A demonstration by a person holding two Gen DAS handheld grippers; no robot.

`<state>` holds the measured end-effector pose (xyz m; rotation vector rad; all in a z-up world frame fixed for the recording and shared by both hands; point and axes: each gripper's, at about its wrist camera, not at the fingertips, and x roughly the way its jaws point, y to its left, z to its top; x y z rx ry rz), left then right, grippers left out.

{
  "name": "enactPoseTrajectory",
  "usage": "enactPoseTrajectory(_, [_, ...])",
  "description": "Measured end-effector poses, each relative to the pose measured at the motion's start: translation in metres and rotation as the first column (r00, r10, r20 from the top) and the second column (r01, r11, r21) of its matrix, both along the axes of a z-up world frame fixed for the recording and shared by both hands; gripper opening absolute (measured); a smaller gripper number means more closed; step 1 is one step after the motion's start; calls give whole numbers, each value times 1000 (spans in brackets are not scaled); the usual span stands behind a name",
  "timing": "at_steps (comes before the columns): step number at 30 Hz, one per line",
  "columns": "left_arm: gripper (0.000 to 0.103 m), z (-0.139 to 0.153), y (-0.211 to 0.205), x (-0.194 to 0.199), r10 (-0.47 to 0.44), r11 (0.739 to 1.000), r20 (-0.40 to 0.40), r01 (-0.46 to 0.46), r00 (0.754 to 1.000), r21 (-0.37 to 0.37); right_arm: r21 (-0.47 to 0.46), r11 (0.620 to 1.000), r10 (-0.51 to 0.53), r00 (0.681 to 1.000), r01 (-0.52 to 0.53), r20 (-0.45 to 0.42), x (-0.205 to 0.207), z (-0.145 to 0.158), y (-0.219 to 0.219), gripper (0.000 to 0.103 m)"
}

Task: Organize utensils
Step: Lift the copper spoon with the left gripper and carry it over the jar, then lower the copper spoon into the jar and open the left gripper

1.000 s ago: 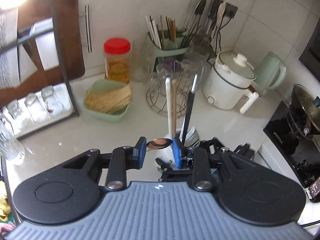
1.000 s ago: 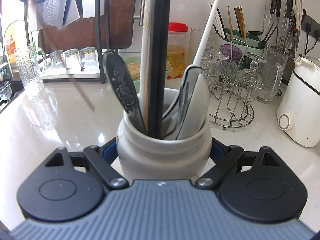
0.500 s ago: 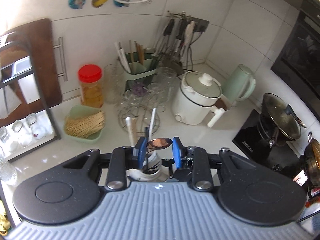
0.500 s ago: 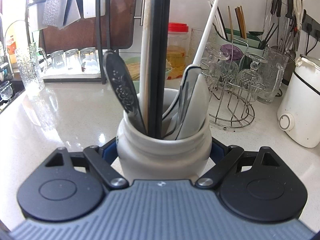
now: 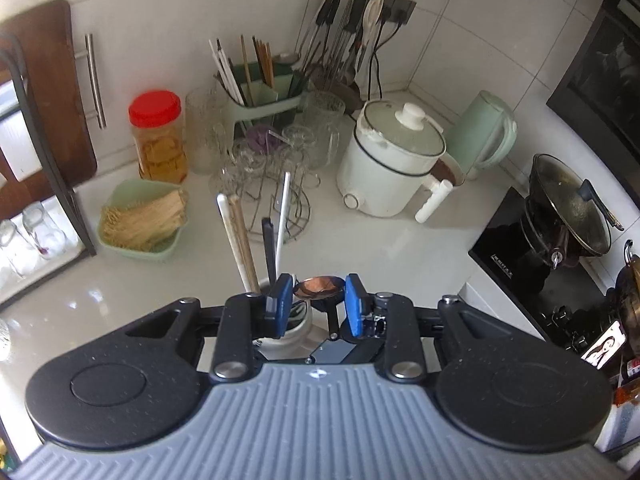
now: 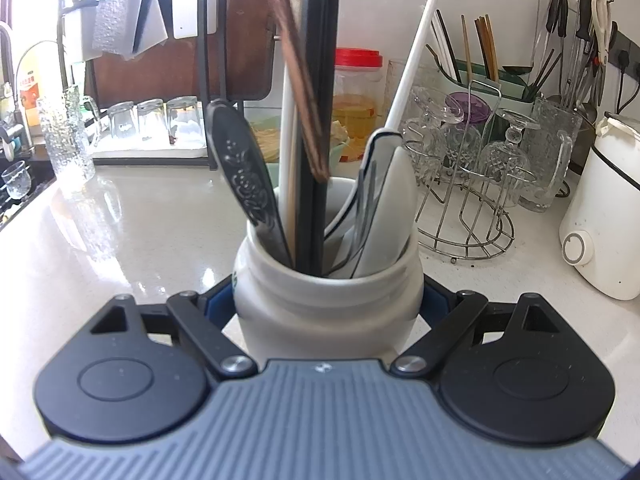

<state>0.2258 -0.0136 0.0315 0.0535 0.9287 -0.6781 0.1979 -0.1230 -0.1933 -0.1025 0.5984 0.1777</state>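
My left gripper (image 5: 317, 307) is shut on the copper bowl of a spoon (image 5: 318, 286), held between the blue pads above the white ceramic jar (image 5: 298, 330). In the right wrist view the spoon's brown handle (image 6: 304, 92) slants down, blurred, with its tip at the jar's mouth. My right gripper (image 6: 328, 304) is shut on the jar (image 6: 328, 320), which stands on the counter. In the jar are an embossed metal handle (image 6: 244, 184), a black flat handle (image 6: 320, 120), a white chopstick (image 6: 412, 60) and a white ceramic spoon (image 6: 392, 200).
Behind the jar stand a wire rack of glasses (image 6: 468, 184), a green basket of sticks (image 5: 144, 220), a red-lidded jar (image 5: 158, 136) and a green chopstick holder (image 5: 260, 100). A white cooker (image 5: 388, 160) and a kettle (image 5: 484, 132) sit right, beside a stove with a wok (image 5: 568, 208).
My left gripper has swung over the jar with the spoon. The brown handle, absent from the right wrist view half a second ago, now hangs with its tip at the jar's mouth.
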Motion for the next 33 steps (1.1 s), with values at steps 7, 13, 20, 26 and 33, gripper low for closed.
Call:
enactPoseTrajectory(7, [32, -29, -12, 7, 17, 999, -23, -17, 1000, 40, 3, 1000, 11, 1000, -11, 7, -1, 0, -1, 92])
enactPoseTrajectory(13, [32, -54, -21, 15, 31, 998, -47, -28, 998, 64, 4, 1000, 19, 1000, -19, 9, -1, 0, -2, 92])
enactPoseTrajectory(20, [32, -71, -28, 23, 49, 996, -43, -46, 998, 83, 6, 1000, 25, 1000, -25, 10, -1, -1, -3, 92])
enactPoseTrajectory(26, [32, -84, -33, 26, 68, 992, -44, -63, 997, 106, 14, 999, 29, 1000, -29, 9, -1, -1, -4, 91])
enactPoseTrajectory(33, [32, -100, -37, 32, 96, 989, -66, -88, 993, 115, 13, 999, 34, 999, -34, 10, 1, -1, -3, 91])
